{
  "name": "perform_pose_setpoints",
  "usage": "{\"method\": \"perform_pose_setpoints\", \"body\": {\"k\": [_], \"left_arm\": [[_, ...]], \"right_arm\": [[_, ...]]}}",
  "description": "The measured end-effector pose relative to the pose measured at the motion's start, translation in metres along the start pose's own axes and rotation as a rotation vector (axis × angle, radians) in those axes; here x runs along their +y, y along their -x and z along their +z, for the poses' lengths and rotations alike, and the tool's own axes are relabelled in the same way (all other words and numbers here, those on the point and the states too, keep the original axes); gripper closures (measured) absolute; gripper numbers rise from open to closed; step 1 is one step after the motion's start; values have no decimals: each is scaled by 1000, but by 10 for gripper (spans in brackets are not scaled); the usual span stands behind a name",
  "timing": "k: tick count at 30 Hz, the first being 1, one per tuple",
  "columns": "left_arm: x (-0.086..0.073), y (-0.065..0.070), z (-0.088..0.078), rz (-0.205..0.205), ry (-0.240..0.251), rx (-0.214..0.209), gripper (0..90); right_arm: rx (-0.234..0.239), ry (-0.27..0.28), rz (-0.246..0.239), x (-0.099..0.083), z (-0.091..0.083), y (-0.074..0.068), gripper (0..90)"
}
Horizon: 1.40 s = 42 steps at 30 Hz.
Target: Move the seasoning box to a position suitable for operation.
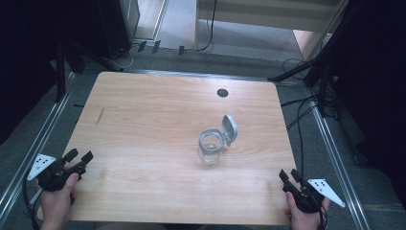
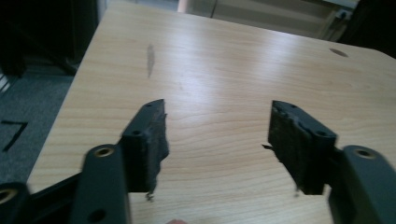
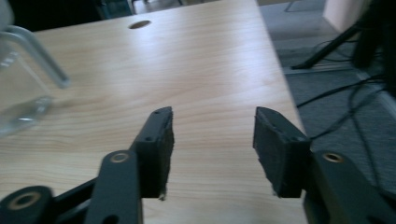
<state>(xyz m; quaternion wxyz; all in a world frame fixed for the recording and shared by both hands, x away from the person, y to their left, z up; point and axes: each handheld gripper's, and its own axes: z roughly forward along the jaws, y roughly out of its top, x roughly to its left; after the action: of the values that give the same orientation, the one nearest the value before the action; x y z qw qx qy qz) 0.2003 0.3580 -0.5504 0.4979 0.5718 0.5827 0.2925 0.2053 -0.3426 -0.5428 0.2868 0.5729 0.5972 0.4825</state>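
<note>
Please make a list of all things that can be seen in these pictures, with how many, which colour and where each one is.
table: 1, light wood, fills the middle of the high view.
jar: 1, clear glass with a grey rim, right of the table's centre, upright.
lid: 1, grey, hinged open at the jar's far right side.
cable hole: 1, dark, near the table's far edge.
dark streak: 1, on the table's left part.
cables: several, black, on the grey floor right of the table.
left gripper: 1, black, near left corner, open, holds nothing.
right gripper: 1, black, near right corner, open, holds nothing.
</note>
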Motion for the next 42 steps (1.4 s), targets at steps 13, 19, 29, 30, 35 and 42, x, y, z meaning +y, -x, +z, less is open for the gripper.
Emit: {"method": "perform_pose_setpoints", "body": {"k": [13,19,29,30,35,42], "left_arm": [[13,57,27,93,-137,-167,763],[14,94,59,127,-227,-277,876],[28,175,118,149,-244,-401,900],[28,181,123,152,-246,-408,900],[37,213,148,163,-254,-452,900],[49,242,177,171,-241,-521,900]], "right_arm": [[160,-63,-67,10,20,-70,825],[242,-90,-79,16,38,-101,900],[304,-104,-80,23,68,-143,900],[304,-105,-75,23,69,-146,900],[305,-102,-54,24,75,-155,900],[249,-105,-79,24,75,-163,900]]}}
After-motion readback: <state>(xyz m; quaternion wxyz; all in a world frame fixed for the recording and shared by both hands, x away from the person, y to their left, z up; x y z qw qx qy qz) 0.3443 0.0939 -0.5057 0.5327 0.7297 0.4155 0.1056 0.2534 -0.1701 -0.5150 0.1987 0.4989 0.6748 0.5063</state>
